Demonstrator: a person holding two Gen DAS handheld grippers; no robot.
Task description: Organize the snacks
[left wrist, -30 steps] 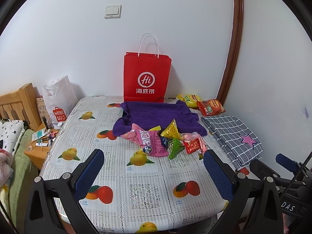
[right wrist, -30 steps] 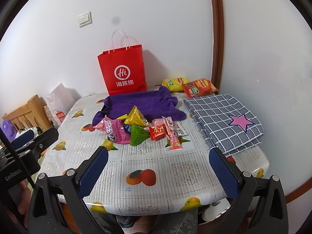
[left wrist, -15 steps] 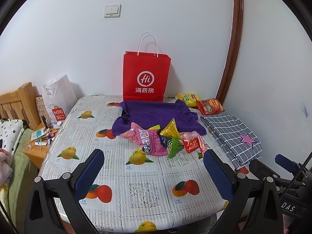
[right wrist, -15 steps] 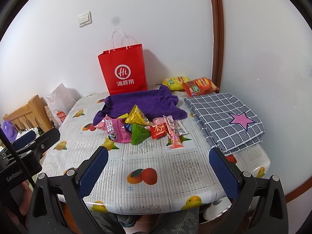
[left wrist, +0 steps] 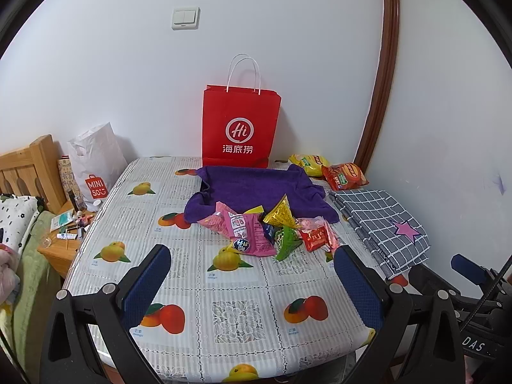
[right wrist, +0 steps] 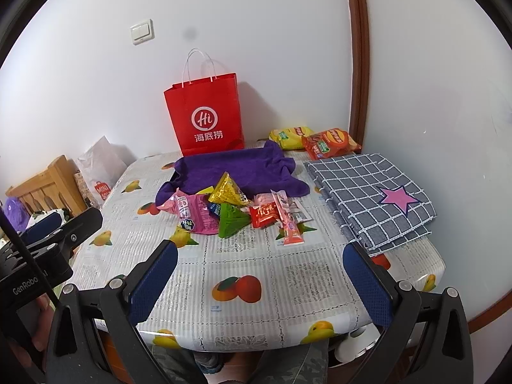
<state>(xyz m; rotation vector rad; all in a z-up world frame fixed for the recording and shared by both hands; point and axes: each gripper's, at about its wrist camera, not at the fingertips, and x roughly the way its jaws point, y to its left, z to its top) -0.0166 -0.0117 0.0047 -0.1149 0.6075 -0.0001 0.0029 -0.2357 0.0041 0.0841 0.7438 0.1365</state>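
Barely any change from a second ago: both tools drift slightly, snacks unmoved. Left tool (left wrist: pixel 251 283) wide, empty; right tool (right wrist: pixel 260 280) same, over near bench (right wrist: pixel 288 288) edge. Open cloth between tools and snack pile (right wrist: pixel 233 212) mid-bench. Pink stick pack (right wrist: pixel 288 220) long axis runs near-to-far.

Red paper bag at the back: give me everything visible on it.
The red bag looks like stiff paper, with two white cord handles standing up and a white round "Hi" logo over three white Chinese characters. It stands upright at the table's far edge by the wall, mouth open, contents hidden. The purple towel's back edge lies at its base; contact is unclear. Neither gripper is near it.
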